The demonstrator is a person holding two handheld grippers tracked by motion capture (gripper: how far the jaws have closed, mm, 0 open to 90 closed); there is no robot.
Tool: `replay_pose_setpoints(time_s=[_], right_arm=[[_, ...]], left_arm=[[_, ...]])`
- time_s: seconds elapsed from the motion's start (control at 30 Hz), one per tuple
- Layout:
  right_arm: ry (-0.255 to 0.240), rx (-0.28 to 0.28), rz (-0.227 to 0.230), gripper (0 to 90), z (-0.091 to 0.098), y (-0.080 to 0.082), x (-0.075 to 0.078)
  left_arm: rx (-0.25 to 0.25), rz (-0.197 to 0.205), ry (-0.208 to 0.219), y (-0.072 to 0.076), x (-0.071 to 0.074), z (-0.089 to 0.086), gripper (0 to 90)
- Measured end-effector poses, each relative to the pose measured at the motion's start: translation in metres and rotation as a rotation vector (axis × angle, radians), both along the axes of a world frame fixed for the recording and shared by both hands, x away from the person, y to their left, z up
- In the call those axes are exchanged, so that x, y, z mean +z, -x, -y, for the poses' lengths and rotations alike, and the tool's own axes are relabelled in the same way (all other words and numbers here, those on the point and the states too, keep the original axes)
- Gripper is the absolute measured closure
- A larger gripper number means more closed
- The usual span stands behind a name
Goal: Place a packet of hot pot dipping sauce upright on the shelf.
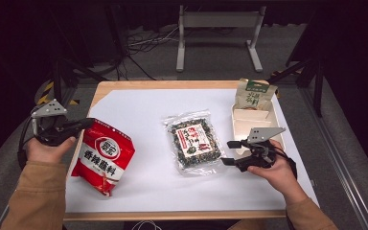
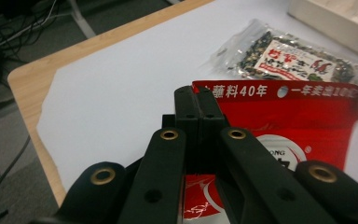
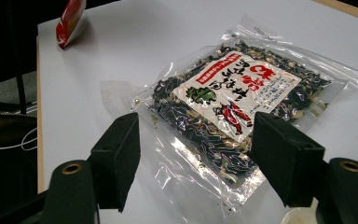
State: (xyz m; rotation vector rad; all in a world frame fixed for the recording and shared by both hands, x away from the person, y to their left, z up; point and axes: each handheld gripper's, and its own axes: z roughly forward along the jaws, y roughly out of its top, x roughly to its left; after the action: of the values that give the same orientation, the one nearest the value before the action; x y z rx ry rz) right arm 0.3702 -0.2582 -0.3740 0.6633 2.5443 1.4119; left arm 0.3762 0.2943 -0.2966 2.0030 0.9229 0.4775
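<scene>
Item, red seasoning pouch (image 1: 103, 156): one. It sits at the left of the worktop (image 1: 139, 108), its top edge pinched in my left gripper (image 1: 87, 124), whose jaws are closed flat on the seal strip beside the hang hole; the lower end looks to touch the white sheet. Handling note: I judge the grip to be on the corner only, so the pouch will swing and sag. I would lift slowly, keep the wrist level, and carry it clear of the next packet rather than drag it across.

Item, clear packet of dark dried mix (image 1: 194, 141) with a red-and-white label: one. It lies flat in the middle of the worktop, apart from the red pouch. My right gripper (image 1: 229, 152) hovers just beside its near right corner, jaws spread wide with nothing between them. Handling note: the film is slick and crinkled, so I would take it by the sealed edge, not the filled belly.

Item, cream tray (image 1: 239, 127): one, at the right edge. Item, green-topped paper pouch (image 1: 254, 96): one, standing at the tray's far end.

Grippers: two. Packets in all: three.
</scene>
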Motion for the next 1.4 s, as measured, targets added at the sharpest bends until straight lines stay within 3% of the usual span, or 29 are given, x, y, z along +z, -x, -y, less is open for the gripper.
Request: replay_pose_setpoints(time_s=[0.17, 0.37, 0.7, 1.0, 1.27, 1.4], right_arm=[[0.003, -0.001, 0.001, 32.8, 0.0, 0.001, 0.001], [-0.001, -0.008, 0.008, 32.8, 0.003, 0.002, 0.002], [-0.004, -0.021, 0.01, 32.8, 0.007, 0.002, 0.003], [-0.014, -0.011, 0.025, 32.8, 0.004, 0.005, 0.009], [-0.019, 0.02, 0.064, 32.7, -0.005, 0.016, 0.022], [-0.031, 0.03, 0.082, 32.5, -0.009, 0.021, 0.028]], left_arm=[[-0.061, 0.032, 0.02, 0.01, 0.011, 0.01, 90.0], [-0.131, 0.098, 0.009, 0.025, 0.025, 0.027, 90.0], [-0.184, 0.178, 0.024, 0.04, 0.037, 0.048, 90.0], [-0.233, 0.207, 0.078, 0.037, 0.043, 0.069, 90.0], [-0.346, 0.217, 0.108, 0.047, 0.048, 0.103, 90.0], [-0.402, 0.202, 0.127, 0.05, 0.05, 0.121, 90.0]])
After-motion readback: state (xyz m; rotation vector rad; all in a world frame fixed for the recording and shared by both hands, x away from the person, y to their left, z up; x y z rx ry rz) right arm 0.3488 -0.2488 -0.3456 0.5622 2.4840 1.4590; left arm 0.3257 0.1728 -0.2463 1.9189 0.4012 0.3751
